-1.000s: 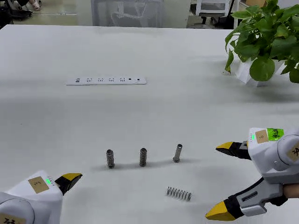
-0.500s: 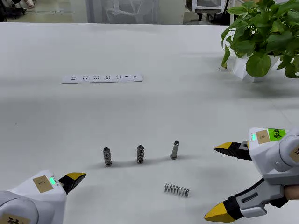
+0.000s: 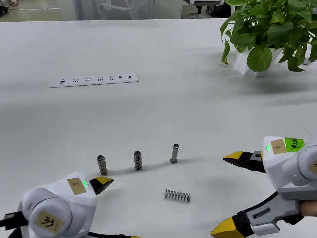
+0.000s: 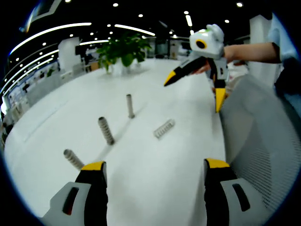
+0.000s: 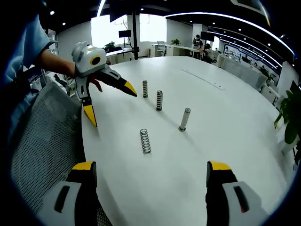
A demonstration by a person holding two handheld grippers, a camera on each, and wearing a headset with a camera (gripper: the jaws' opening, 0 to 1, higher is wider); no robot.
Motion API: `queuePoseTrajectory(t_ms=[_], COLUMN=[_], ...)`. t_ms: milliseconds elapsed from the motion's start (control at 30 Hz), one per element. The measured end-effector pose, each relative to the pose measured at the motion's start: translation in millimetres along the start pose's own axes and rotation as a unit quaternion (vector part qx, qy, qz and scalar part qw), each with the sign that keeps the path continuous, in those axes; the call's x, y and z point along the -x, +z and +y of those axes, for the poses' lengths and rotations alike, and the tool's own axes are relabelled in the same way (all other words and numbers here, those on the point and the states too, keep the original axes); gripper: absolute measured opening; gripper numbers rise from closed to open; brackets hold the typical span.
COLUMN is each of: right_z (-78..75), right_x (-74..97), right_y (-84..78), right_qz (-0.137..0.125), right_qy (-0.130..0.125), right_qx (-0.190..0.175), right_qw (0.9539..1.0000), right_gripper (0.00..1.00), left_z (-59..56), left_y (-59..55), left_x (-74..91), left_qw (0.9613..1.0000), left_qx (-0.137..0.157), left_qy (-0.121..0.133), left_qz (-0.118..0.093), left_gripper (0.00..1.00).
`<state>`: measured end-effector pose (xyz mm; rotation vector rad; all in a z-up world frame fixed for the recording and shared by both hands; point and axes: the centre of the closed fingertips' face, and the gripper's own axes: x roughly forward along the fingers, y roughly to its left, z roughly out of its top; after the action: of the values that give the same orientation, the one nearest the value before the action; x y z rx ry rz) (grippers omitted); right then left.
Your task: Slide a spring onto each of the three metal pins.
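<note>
White table is carrying three upright pins in a row at the lower centre of the head view. Left pin and middle pin are each wearing a coil, while the right pin is standing bare. One loose spring is lying flat on the table just below the right pin, near it but not touching.

Right gripper is hovering at the lower right of that frame. Its yellow-tipped jaws are spread wide, gripping nothing and pointing left toward the loose spring. Left gripper is sitting at the lower left of the head view, its jaws likewise wide apart and empty, with one tip just below the left pin.

In the right gripper view the loose spring is lying at the centre, and the left gripper is reaching in from the upper left. In the left gripper view the loose spring is lying right of centre.

What looks like a power strip is lying in the upper left of the head view, though it is small. A plant is standing in the upper right.
</note>
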<state>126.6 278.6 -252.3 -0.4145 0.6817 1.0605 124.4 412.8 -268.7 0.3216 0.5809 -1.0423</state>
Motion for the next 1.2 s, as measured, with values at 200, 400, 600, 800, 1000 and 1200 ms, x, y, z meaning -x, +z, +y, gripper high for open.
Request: queuePoseTrajectory(t_ms=[200,400,600,800,1000,1200], right_z=[2.3,2.8,5.8,8.8,9.1,9.1], right_x=[4.6,8.8,9.6,8.9,8.6,9.1], right_y=[-6.7,-10.4,-13.9,-17.2,-18.4,-17.8], right_qz=[0.000,-0.002,-0.005,-0.007,-0.009,-0.012], right_qy=[-0.004,-0.008,-0.010,-0.008,-0.008,-0.010], right_qx=[-0.010,-0.018,-0.028,-0.035,-0.041,-0.044], right_qw=[0.9999,0.9998,0.9996,0.9993,0.9991,0.9989], right_gripper=[0.98,0.97,0.97,0.97,0.96,0.96], left_z=[-4.0,-7.0,-5.6,-4.9,-7.3,-10.8], left_y=[14.4,22.6,27.7,31.7,34.9,31.3], left_x=[-15.1,-32.0,-48.2,-55.6,-61.2,-64.7], left_qw=[0.9991,0.9968,0.9952,0.9925,0.9874,0.9787], left_qx=[-0.034,-0.062,-0.071,-0.085,-0.110,-0.145], left_qy=[-0.027,-0.048,-0.064,-0.080,-0.100,-0.121], left_qz=[0.003,0.013,0.024,0.037,0.054,0.080], left_gripper=[0.75,0.64,0.50,0.46,0.38,0.27])
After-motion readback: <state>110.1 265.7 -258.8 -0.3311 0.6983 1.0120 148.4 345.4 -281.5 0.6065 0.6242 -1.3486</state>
